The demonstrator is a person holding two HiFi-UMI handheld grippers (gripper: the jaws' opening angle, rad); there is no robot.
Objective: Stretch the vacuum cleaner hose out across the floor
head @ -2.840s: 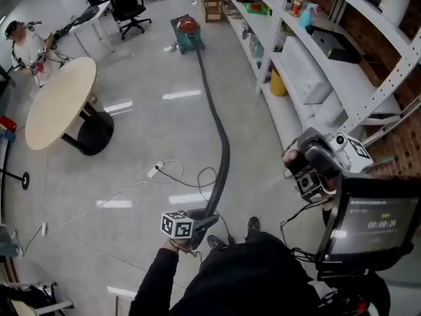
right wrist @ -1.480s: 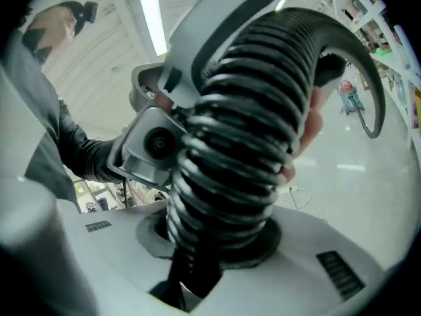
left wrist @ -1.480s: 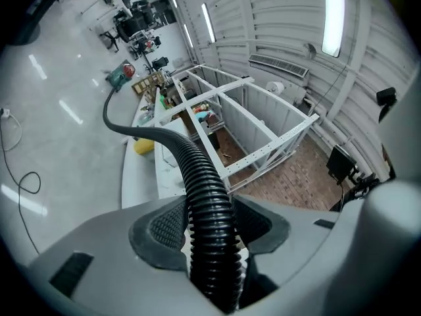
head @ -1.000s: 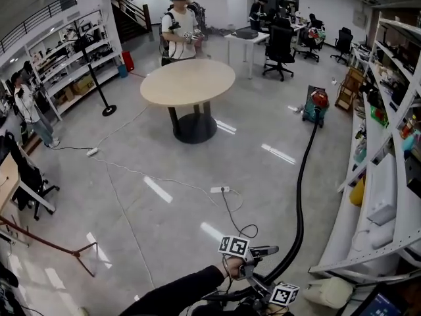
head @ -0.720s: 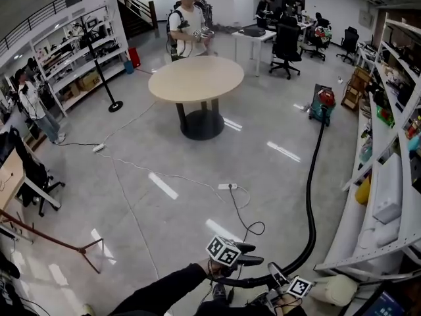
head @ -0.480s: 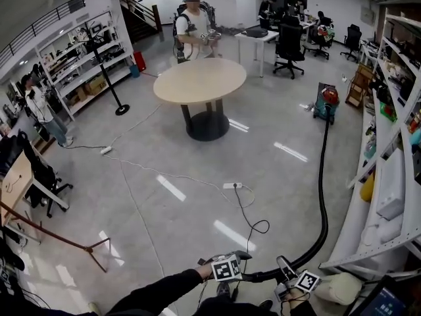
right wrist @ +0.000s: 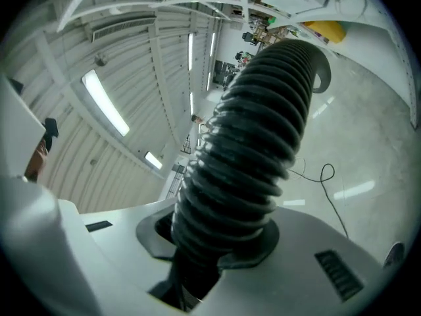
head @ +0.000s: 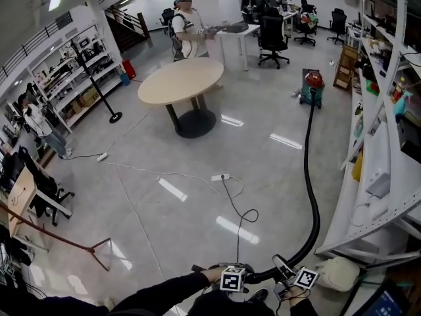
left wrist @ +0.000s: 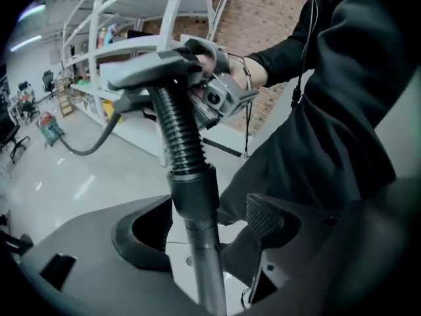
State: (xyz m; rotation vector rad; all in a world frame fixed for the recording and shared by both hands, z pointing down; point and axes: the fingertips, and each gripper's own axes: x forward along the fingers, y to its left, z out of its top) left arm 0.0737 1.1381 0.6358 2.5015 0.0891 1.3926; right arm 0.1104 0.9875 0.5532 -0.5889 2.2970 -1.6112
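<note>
The place is an open-plan office doubling as a lab workshop, with a polished concrete floor (head: 164,222), white metal shelving racks (head: 393,130) loaded with gear, a round tabletop (head: 181,81), swivel office chairs (head: 272,35) and desks (head: 231,27) beyond.

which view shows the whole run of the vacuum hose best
The head view: it shows the hose whole, back to the vacuum cleaner. The left gripper view shows only its cuff end; the right gripper view, a ribbed stretch close up.

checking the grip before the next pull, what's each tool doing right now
left tool: open, the hose's rigid tube stands between its jaws, the right pad clear of it.
right tool: closed on the ribbed hose.
</note>
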